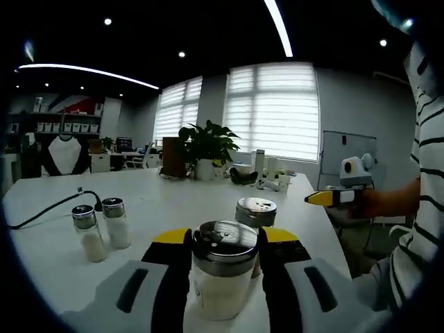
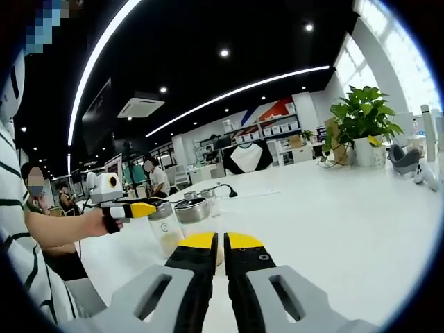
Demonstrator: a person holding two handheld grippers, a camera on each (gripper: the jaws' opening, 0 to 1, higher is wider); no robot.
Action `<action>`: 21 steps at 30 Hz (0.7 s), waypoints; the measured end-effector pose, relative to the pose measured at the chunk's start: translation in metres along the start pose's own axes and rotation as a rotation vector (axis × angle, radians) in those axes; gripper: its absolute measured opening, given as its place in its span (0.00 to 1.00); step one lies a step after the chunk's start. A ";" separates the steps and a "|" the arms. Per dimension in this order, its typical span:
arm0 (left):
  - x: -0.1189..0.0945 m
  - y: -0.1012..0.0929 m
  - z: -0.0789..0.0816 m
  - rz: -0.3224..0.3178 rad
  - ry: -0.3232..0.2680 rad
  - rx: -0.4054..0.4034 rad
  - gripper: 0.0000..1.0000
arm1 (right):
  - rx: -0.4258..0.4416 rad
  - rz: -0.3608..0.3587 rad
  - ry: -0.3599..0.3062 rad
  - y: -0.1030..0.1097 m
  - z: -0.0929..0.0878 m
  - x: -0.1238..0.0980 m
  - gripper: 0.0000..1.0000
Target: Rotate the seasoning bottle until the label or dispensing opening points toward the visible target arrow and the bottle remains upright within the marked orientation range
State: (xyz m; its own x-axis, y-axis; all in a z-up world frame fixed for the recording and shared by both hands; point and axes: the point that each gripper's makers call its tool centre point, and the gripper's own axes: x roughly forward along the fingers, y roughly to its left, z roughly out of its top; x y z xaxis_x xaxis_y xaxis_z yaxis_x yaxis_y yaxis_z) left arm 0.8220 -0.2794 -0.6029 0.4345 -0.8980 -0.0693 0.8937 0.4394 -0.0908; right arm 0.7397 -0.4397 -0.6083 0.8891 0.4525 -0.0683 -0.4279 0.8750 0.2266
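I count 1 long white table point(image 1: 173, 201), 1 potted plant point(image 1: 207, 147) at its far end, and 4 shakers in the left gripper view: 1 seasoning bottle point(image 1: 222, 274) with a chrome lid between my jaws, 1 more chrome-lidded jar point(image 1: 255, 211) just behind it, and 2 small salt shakers point(image 1: 100, 227) standing side by side to the left. A black cable point(image 1: 48, 208) trails across the table beyond those 2.

The left gripper point(image 1: 224, 243) has its yellow-tipped jaws closed against both sides of the seasoning bottle, which stands upright near the table's near edge. The right gripper point(image 2: 220, 241) has its jaws drawn narrow, tips almost touching, with nothing between them.

The right gripper view gives me the left gripper from the side, a hand point(image 2: 97, 220) holding it at the 2 jars, plus a wide bare stretch of table to the right. The left gripper view shows the right gripper off the table's right edge, beside a striped sleeve point(image 1: 424, 208).
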 end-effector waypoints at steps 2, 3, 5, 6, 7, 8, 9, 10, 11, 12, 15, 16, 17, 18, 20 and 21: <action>0.000 -0.001 0.000 0.017 0.003 -0.003 0.40 | 0.002 -0.004 -0.001 0.000 0.000 0.000 0.00; -0.001 -0.001 0.000 0.034 0.008 -0.004 0.40 | 0.003 -0.013 -0.003 -0.002 0.001 -0.001 0.00; -0.001 -0.002 0.000 0.070 0.008 -0.010 0.40 | 0.005 -0.060 -0.010 -0.010 0.002 -0.002 0.00; -0.001 -0.001 0.000 0.100 0.005 -0.023 0.40 | 0.018 -0.069 -0.014 -0.012 0.002 -0.004 0.00; -0.001 0.000 0.000 0.120 0.005 -0.022 0.40 | 0.022 -0.075 -0.018 -0.014 0.003 -0.005 0.00; -0.001 0.001 0.000 0.147 0.008 -0.019 0.40 | 0.022 -0.081 -0.024 -0.016 0.005 -0.006 0.00; -0.001 0.001 0.000 0.165 0.008 -0.026 0.40 | 0.020 -0.083 -0.024 -0.016 0.005 -0.006 0.00; 0.000 0.000 -0.001 0.177 0.013 -0.011 0.40 | 0.015 -0.088 -0.025 -0.017 0.005 -0.007 0.00; 0.000 -0.001 -0.001 0.191 0.011 -0.011 0.40 | 0.013 -0.091 -0.024 -0.018 0.005 -0.008 0.00; 0.000 0.000 -0.001 0.207 0.007 -0.024 0.40 | 0.012 -0.094 -0.022 -0.019 0.005 -0.009 0.00; -0.001 0.000 -0.001 0.254 -0.011 -0.022 0.40 | 0.013 -0.105 -0.017 -0.020 0.002 -0.011 0.00; -0.001 0.001 -0.001 0.270 -0.014 -0.024 0.40 | 0.012 -0.106 -0.014 -0.020 0.001 -0.011 0.00; -0.001 0.001 -0.001 0.285 -0.012 -0.029 0.40 | 0.013 -0.107 -0.013 -0.021 0.000 -0.011 0.00; -0.001 0.002 -0.001 0.301 0.000 -0.023 0.40 | 0.012 -0.107 -0.012 -0.020 0.000 -0.011 0.00; -0.001 0.003 -0.001 0.314 0.003 -0.032 0.40 | 0.010 -0.107 -0.010 -0.020 0.000 -0.012 0.00; -0.001 0.003 -0.001 0.317 0.001 -0.032 0.40 | 0.008 -0.107 -0.010 -0.020 0.000 -0.012 0.00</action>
State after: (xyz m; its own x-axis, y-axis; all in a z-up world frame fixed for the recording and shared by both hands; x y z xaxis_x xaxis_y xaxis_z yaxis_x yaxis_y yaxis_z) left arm 0.8240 -0.2771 -0.6041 0.6908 -0.7161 -0.0999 0.7098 0.6979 -0.0955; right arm 0.7381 -0.4629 -0.6118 0.9313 0.3546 -0.0829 -0.3289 0.9168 0.2265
